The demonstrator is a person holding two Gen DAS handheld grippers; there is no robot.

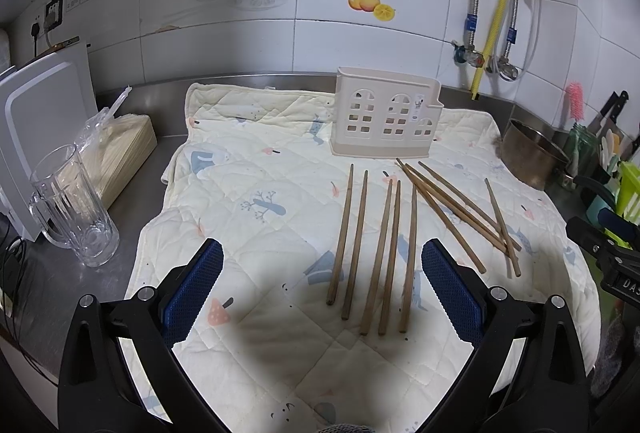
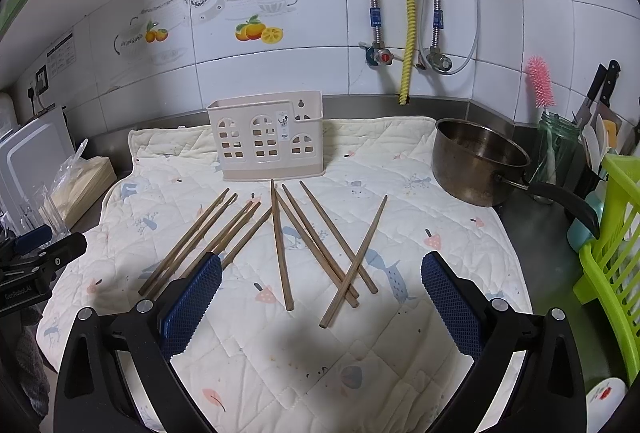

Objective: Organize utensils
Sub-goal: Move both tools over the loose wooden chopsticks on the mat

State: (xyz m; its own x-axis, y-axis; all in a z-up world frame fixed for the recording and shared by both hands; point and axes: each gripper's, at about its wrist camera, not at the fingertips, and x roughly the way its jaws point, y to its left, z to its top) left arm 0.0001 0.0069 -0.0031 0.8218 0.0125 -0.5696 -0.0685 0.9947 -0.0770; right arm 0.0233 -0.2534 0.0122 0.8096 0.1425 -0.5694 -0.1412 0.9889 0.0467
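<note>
Several brown wooden chopsticks (image 1: 394,253) lie loose on a cream quilted mat (image 1: 260,173); they also show in the right wrist view (image 2: 280,245). A beige plastic utensil holder (image 1: 386,117) with window cut-outs stands upright behind them, also in the right wrist view (image 2: 266,141). My left gripper (image 1: 322,285) is open and empty, just in front of the left group of chopsticks. My right gripper (image 2: 322,297) is open and empty, in front of the crossed right group.
A glass mug (image 1: 76,207), a bag of disposable chopsticks (image 1: 116,153) and a white cutting board (image 1: 36,113) stand at the left. A metal saucepan (image 2: 480,161), a jar with a pink brush (image 2: 554,149) and a green rack (image 2: 612,253) stand at the right.
</note>
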